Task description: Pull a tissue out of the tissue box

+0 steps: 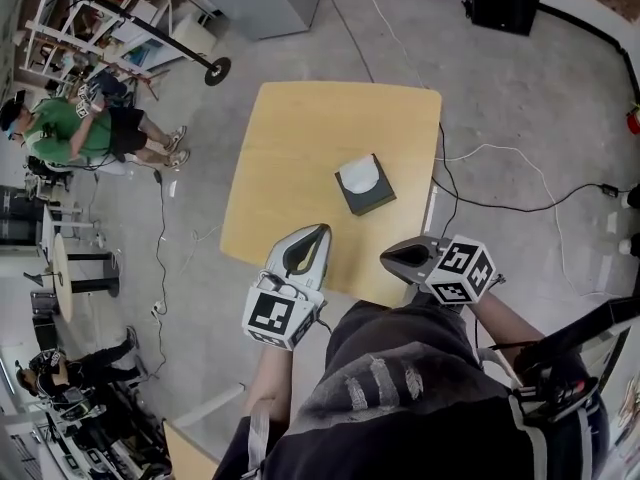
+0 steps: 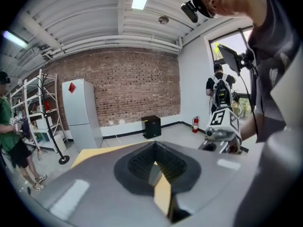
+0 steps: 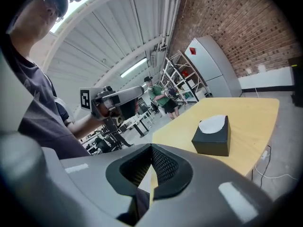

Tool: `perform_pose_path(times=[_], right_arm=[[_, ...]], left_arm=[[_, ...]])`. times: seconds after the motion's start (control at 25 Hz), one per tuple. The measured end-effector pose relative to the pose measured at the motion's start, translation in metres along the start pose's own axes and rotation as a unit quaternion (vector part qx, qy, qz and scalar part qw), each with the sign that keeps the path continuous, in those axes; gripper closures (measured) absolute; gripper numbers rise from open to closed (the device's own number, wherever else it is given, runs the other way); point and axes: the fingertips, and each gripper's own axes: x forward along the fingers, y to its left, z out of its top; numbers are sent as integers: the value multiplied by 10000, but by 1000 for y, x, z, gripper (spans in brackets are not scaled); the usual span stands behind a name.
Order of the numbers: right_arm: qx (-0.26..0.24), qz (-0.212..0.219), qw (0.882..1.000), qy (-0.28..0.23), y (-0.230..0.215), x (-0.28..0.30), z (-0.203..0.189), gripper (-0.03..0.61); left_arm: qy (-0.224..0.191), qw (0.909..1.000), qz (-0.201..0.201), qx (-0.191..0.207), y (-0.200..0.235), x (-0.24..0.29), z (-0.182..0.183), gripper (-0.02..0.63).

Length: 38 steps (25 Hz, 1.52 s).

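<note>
I'm on the approach: the left gripper (image 1: 303, 250) and right gripper (image 1: 408, 259) hover over the near edge of the wooden table (image 1: 290, 158), both with jaws pressed together on nothing. The black tissue box (image 1: 366, 188) sits mid-table, at 12 o'clock from them, with a white tissue (image 1: 358, 174) in its top. Next, I judge, one gripper must open, reach in and pinch that tissue. The right gripper view shows the box at 2 o'clock from its jaws. The left gripper view misses it, catching only a table corner.
</note>
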Motion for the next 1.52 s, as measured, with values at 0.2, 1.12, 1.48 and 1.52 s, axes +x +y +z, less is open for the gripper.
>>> perform_pose_path(times=[0.2, 1.12, 1.48, 1.52], right_arm=[[89, -427, 9990, -23, -11, 23, 3, 580], [453, -1982, 9791, 3, -49, 90, 19, 580], [204, -2085, 9768, 443, -74, 90, 6, 580], [186, -2045, 9775, 474, -77, 91, 5, 580]], left_arm=[[27, 9989, -381, 263, 23, 13, -13, 612], [506, 9755, -1836, 1100, 87, 105, -59, 581], [1437, 9583, -2090, 1313, 68, 146, -97, 393], [1567, 9554, -2109, 1347, 67, 151, -102, 393]])
